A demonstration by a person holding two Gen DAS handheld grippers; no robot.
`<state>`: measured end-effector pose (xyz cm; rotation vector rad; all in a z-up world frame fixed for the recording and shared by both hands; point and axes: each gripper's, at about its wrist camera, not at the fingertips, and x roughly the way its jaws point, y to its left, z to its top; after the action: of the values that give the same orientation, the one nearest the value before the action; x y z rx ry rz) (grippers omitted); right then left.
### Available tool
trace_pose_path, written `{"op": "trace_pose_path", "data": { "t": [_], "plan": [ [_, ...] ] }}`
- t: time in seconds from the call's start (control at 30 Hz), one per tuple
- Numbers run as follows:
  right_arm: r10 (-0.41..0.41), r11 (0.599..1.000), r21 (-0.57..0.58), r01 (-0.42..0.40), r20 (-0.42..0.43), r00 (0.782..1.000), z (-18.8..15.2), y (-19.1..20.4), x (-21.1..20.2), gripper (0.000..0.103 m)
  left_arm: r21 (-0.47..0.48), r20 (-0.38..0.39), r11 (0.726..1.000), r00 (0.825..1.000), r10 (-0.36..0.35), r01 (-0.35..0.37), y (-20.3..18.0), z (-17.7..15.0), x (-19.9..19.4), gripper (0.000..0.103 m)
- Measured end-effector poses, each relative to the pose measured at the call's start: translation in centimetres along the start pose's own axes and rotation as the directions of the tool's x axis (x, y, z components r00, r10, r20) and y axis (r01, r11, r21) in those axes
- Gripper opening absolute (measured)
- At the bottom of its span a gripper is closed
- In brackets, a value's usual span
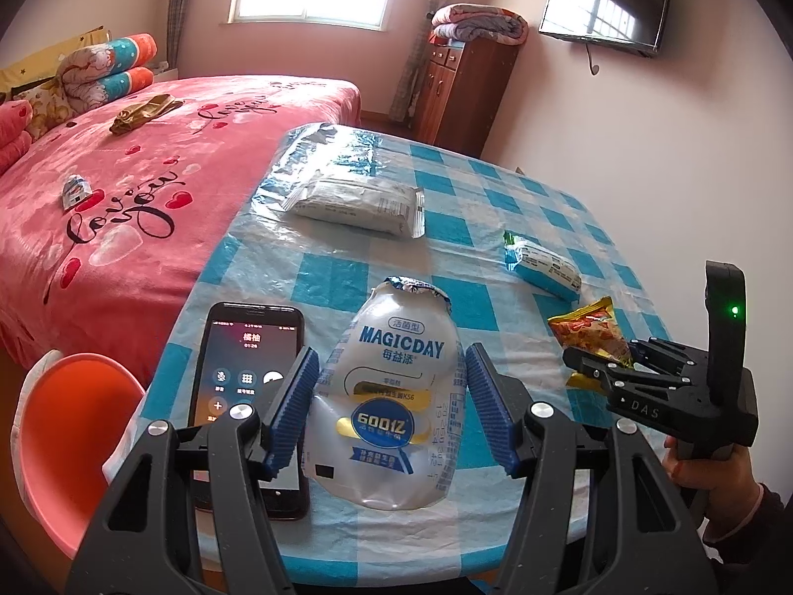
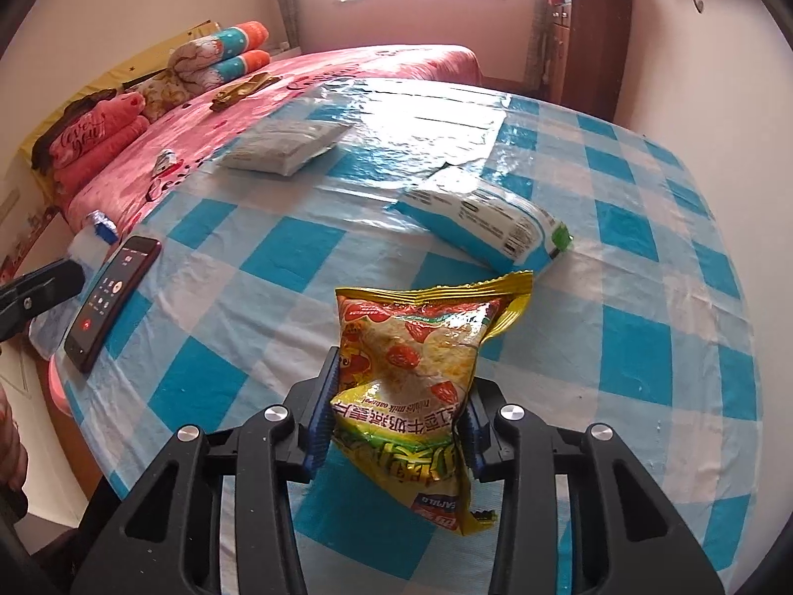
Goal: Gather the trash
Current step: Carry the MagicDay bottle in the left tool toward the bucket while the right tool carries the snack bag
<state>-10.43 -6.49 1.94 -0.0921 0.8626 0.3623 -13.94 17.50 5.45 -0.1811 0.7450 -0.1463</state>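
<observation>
Here, right claw (image 2: pixel 396 426) pinching a yellow snack packet (image 2: pixel 421 372) above the checked worktop (image 2: pixel 644 337), left claw (image 1: pixel 389 406) spread around a flattened MAGICDAY pouch (image 1: pixel 391 396) lying just right of the phone (image 1: pixel 243 396), two white wrappers beyond the phone.

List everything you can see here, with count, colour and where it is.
MAGICDAY pouch: 1, white-blue, between open left claw's fingers
Yellow snack packet: 1, gripped by right claw
White wrappers: 2, mid and far table
Phone: 1, black, left of pouch
Table: 1, blue-white checked cloth
Bed: 1, pink, behind the table
Chair: 1, orange, near-left of table
TV: 1, wall-mounted
Left claw: open
Right claw: shut
</observation>
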Motion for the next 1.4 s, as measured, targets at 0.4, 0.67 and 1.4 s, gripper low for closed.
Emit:
{"op": "trace_pose_path", "data": {
  "t": [0.4,0.67,1.4],
  "plan": [
    [0.078,0.997,-0.015,-0.078,0.034,0.996,1.6,2.3,-1.1,0.043,-0.013,0.044,0.999,0.998,0.039,-0.038,1.6,1.0,-1.7,0.062],
    [0.123,0.992,-0.036,-0.121,0.053,0.991,3.0,4.0,-1.8,0.043,-0.028,0.072,0.996,0.994,0.081,-0.080,3.2,1.5,-3.0,0.062],
    [0.279,0.942,-0.212,-0.261,0.059,0.959,6.4,13.1,-3.0,0.043,-0.153,0.110,0.951,0.952,0.286,-0.268,11.0,0.1,-7.1,0.062]
  ]
}}
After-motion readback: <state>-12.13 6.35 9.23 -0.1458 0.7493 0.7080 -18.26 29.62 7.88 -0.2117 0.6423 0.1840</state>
